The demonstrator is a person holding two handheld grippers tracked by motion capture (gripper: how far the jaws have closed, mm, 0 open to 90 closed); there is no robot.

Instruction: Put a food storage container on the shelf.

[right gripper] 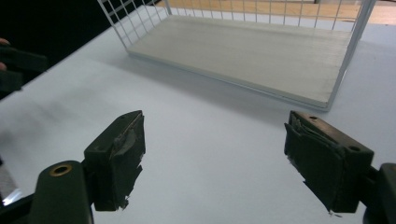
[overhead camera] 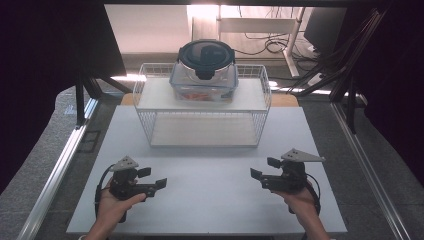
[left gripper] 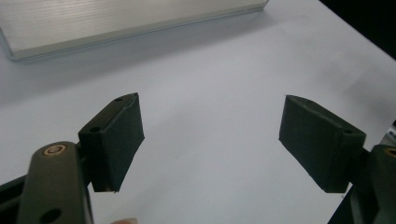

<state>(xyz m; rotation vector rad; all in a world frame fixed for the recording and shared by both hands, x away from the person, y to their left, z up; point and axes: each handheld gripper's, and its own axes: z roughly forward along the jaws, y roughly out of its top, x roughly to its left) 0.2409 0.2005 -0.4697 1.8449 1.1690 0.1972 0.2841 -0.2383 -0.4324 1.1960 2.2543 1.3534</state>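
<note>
Item one: lidded container, sitting upper centre of the high view on the top shelf of the white wire rack, touching nothing but that shelf. I am judging it rigid clear plastic with a dark round lid and side clasps, moderately heavy given the orange contents inside, smooth-walled and likely slippery; I am planning to take it from both sides, low on the walls beneath the clasps. Item two: left gripper, lower left of the high view, jaws spread wide and pinching nothing, pointing inward over the white table; its own view is showing bare table between the pads. Item three: right gripper, lower right, jaws likewise spread and empty, pointing inward, facing the rack's lower shelf.
</note>
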